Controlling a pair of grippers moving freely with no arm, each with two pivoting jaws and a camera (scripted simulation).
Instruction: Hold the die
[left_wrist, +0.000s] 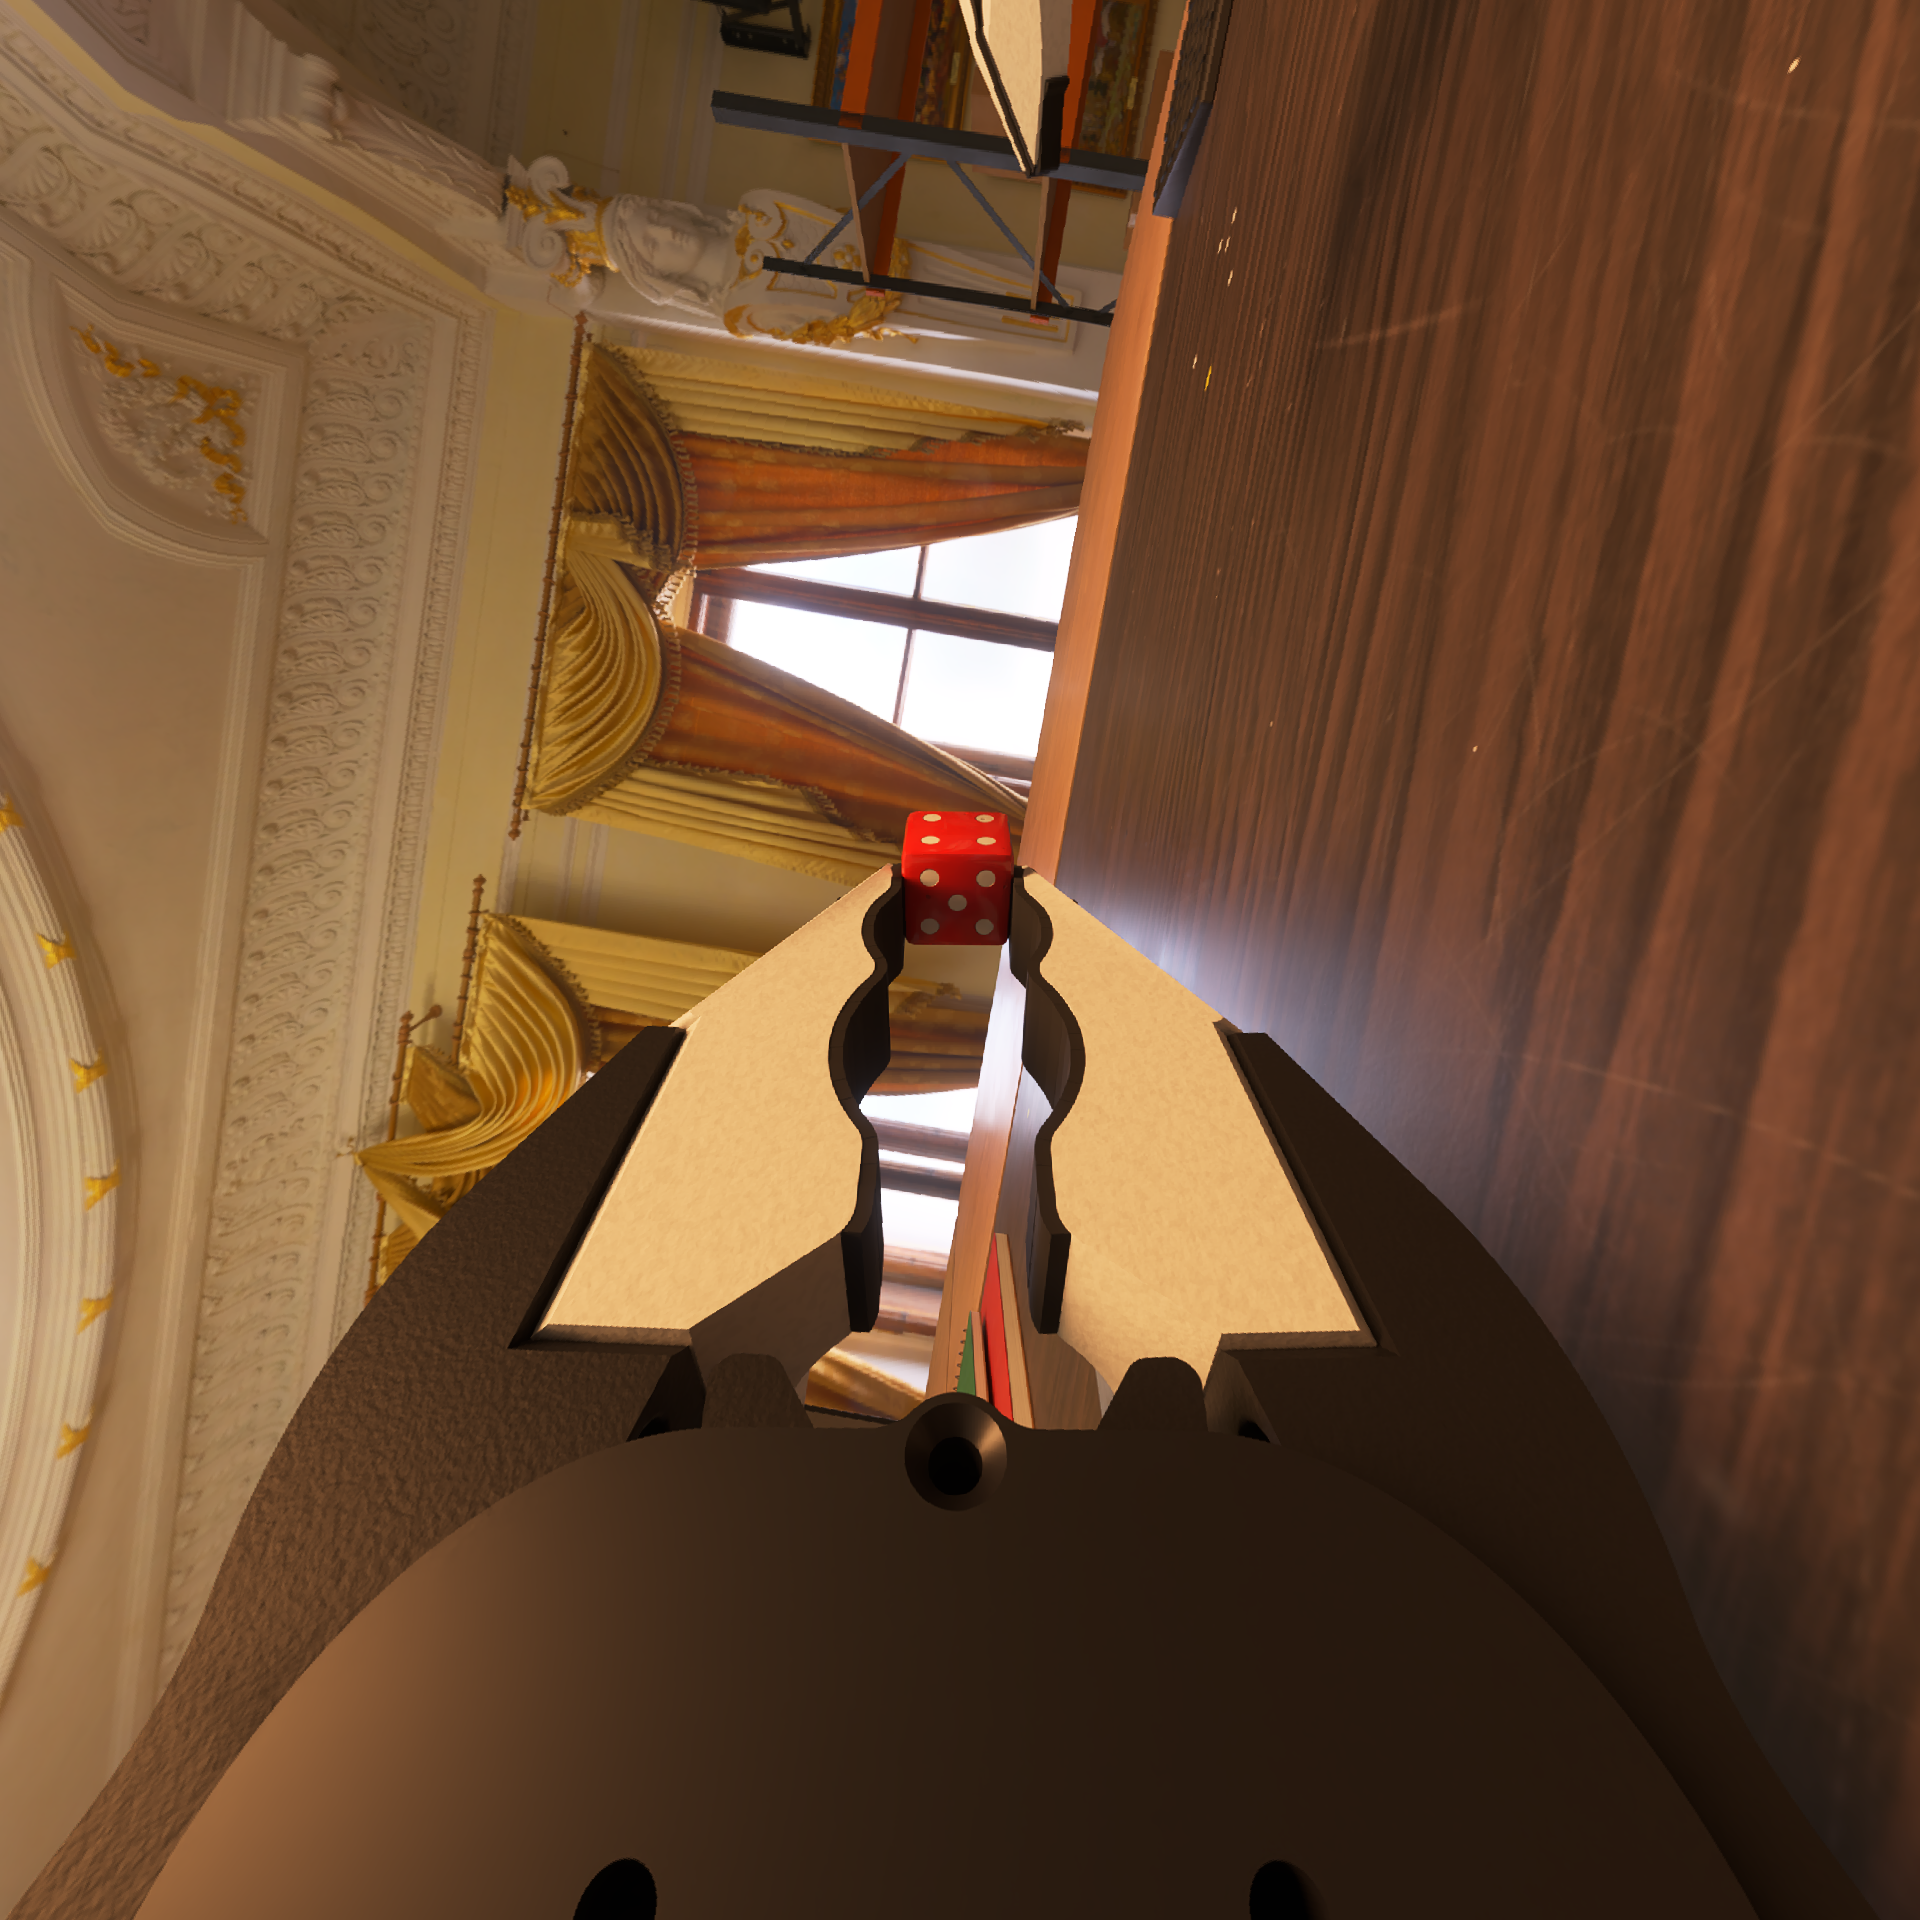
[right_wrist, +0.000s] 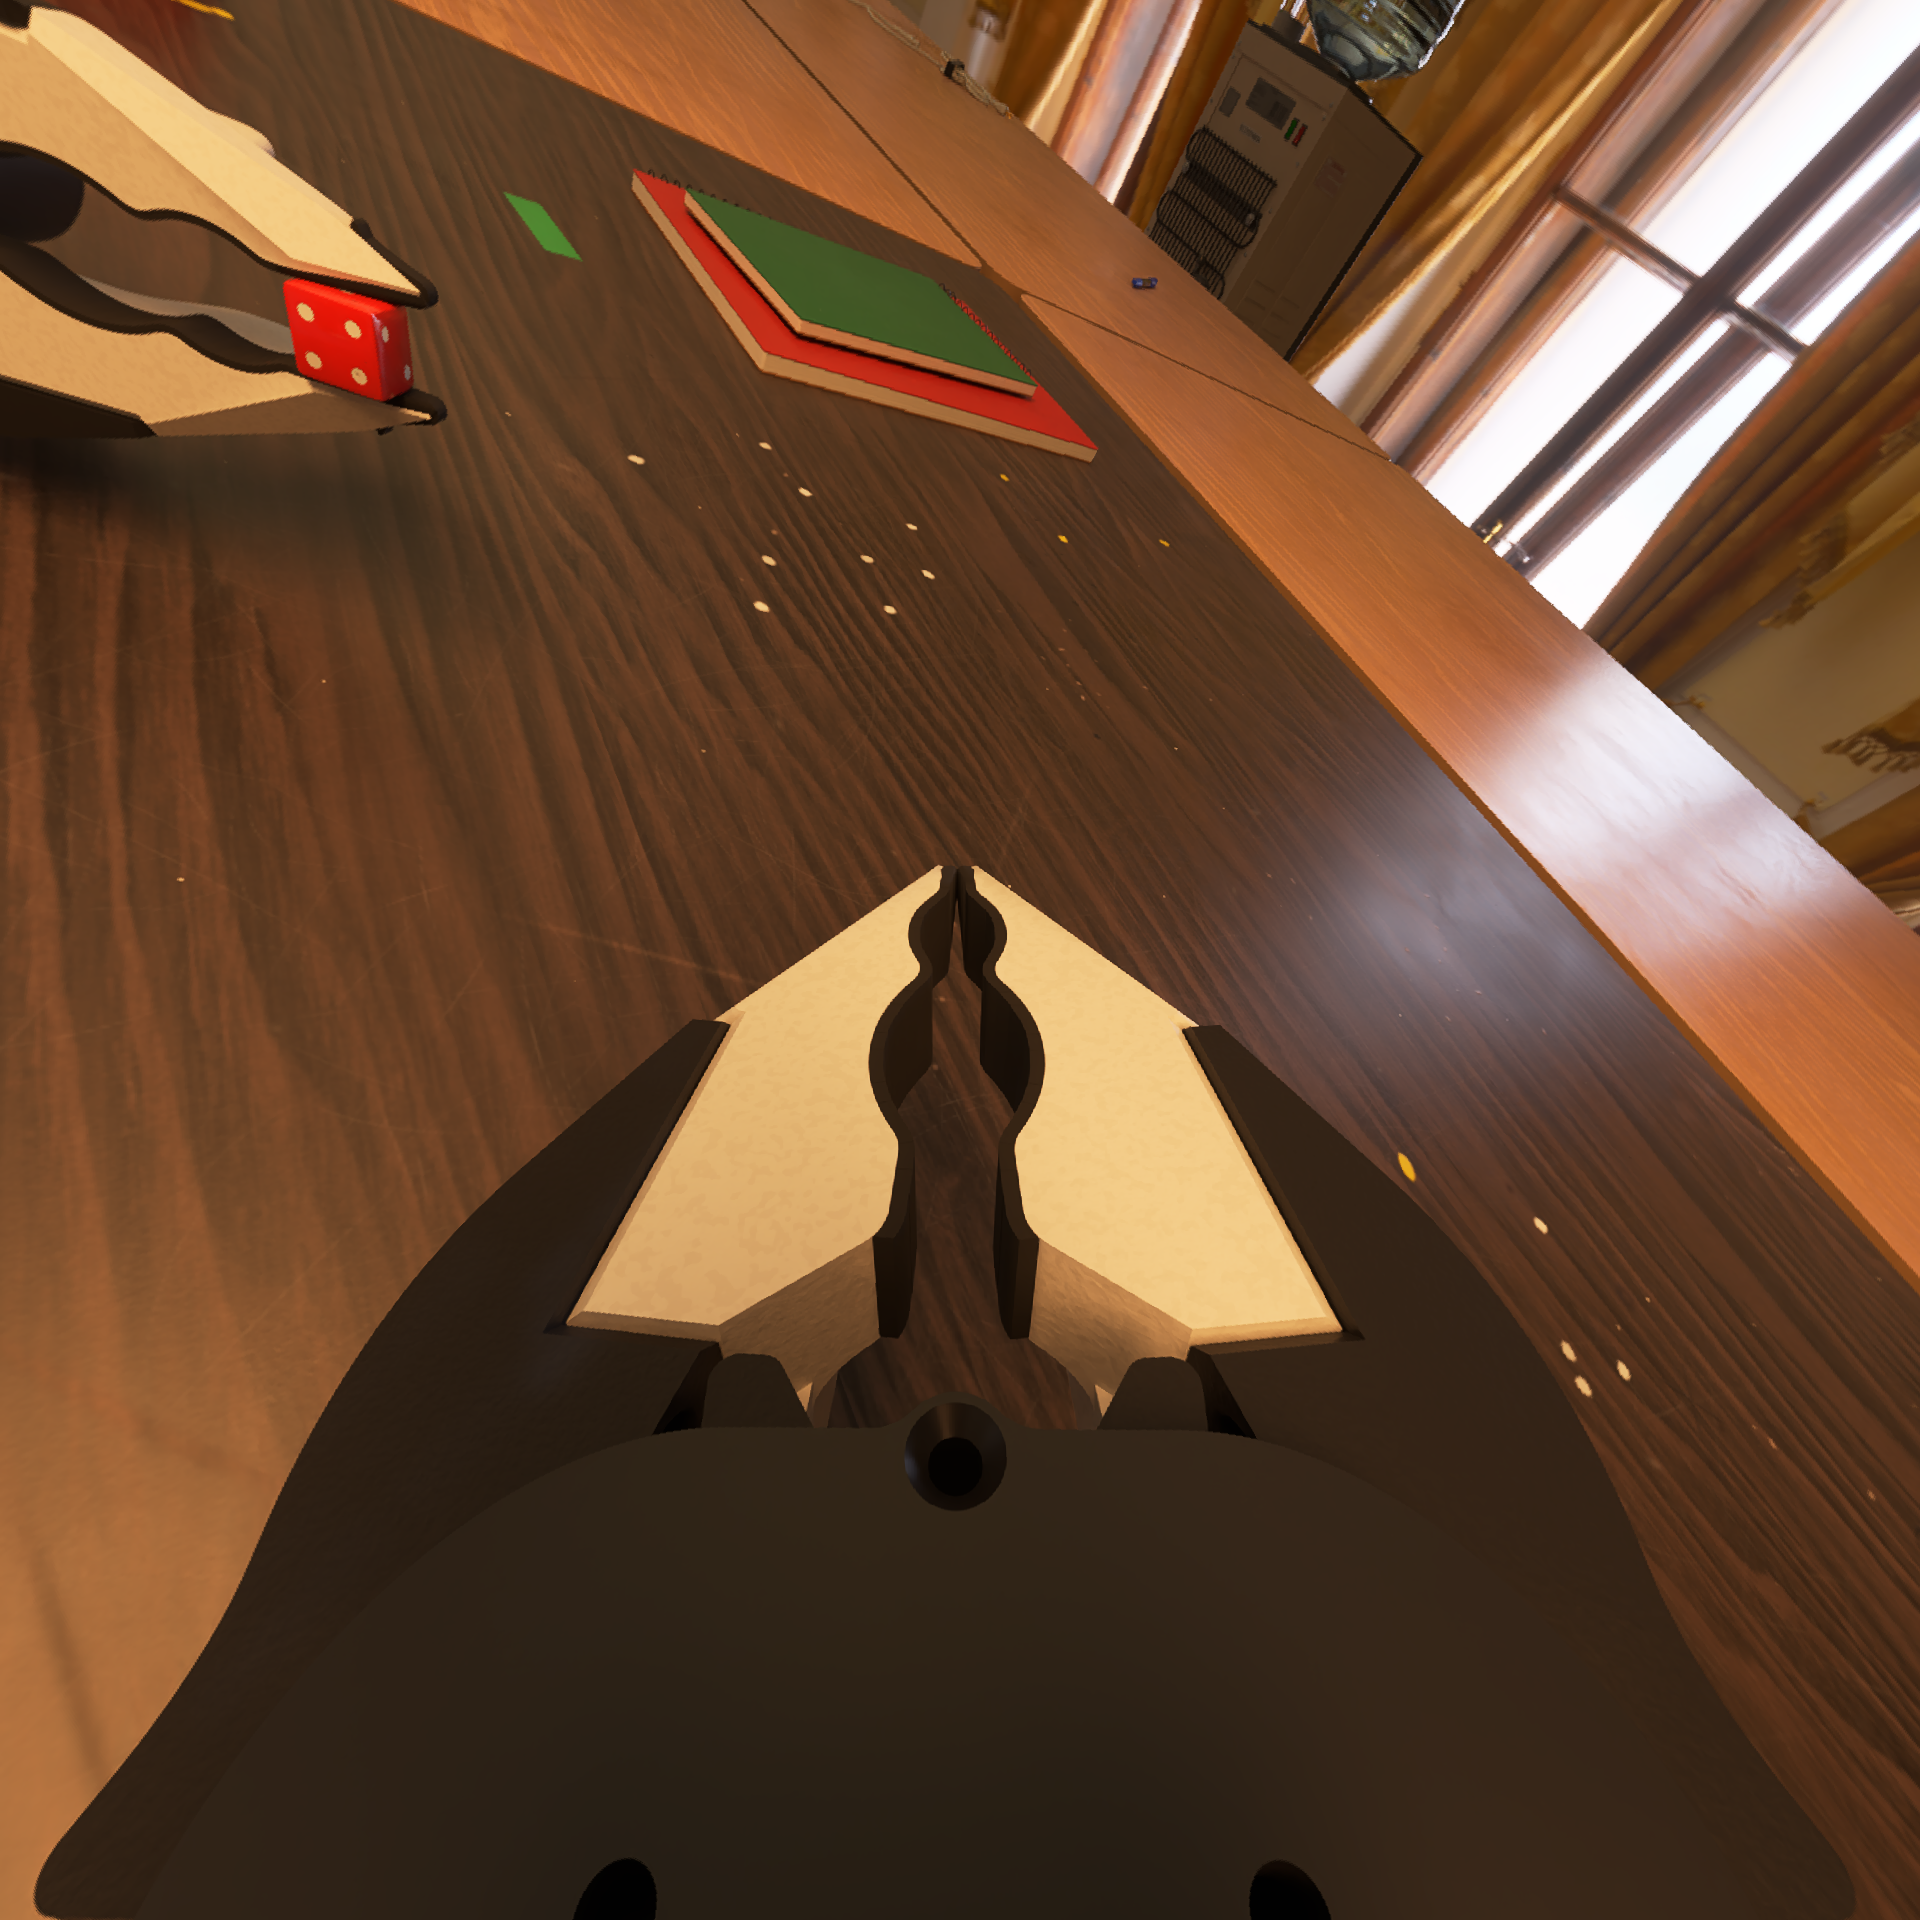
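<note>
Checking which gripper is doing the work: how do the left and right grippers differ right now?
The left gripper is shut on the red die, pinched at its fingertips; the right gripper is shut on nothing. The left is turned on its side, with the table running up beside it; the right looks down over the table. Both have tan fingers on dark bodies.

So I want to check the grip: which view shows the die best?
The left wrist view: the die sits centred between the left gripper's fingertips, two faces visible. The right wrist view shows it small, far off to the side.
</note>
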